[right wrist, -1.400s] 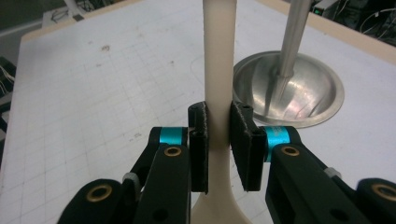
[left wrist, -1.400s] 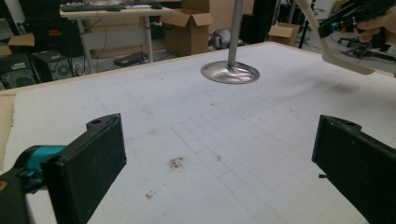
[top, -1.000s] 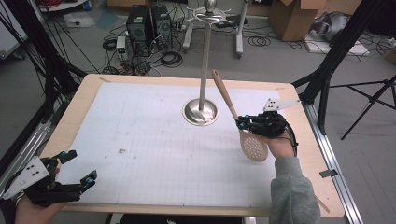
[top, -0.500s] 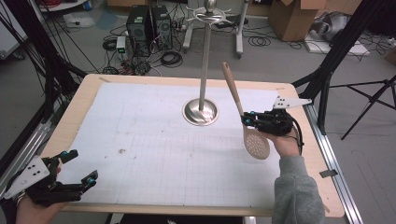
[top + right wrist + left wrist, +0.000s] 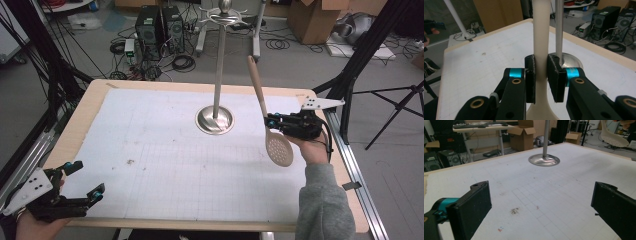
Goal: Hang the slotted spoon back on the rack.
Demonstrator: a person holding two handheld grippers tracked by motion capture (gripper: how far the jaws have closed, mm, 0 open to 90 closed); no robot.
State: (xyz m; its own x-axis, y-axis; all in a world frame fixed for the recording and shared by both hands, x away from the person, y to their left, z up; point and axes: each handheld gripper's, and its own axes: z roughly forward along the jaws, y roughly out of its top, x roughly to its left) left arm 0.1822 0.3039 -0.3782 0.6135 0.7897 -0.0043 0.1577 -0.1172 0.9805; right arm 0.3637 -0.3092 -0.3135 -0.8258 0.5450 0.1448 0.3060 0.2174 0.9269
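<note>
A beige slotted spoon (image 5: 270, 125) hangs in the air at the table's right side, handle up and perforated bowl down. My right gripper (image 5: 272, 123) is shut on its handle (image 5: 541, 50) just above the bowl. Left of it a metal stand (image 5: 215, 118) with a round base and a tall pole topped by hooks rises from the middle back of the table. In the right gripper view the pole (image 5: 559, 27) rises just behind the spoon handle. At the near left corner, low over the table, is my left gripper (image 5: 82, 177), open with nothing between its jaws.
A white gridded mat (image 5: 165, 155) covers the wooden table (image 5: 80, 115). Small dark specks (image 5: 514, 211) lie on the mat ahead of the left gripper. Computers, cables and cardboard boxes sit on the floor beyond the far edge. Black frame legs stand at both sides.
My right gripper has lifted the spoon and swung its handle closer to upright, moving slightly back. The left gripper has stayed in place.
</note>
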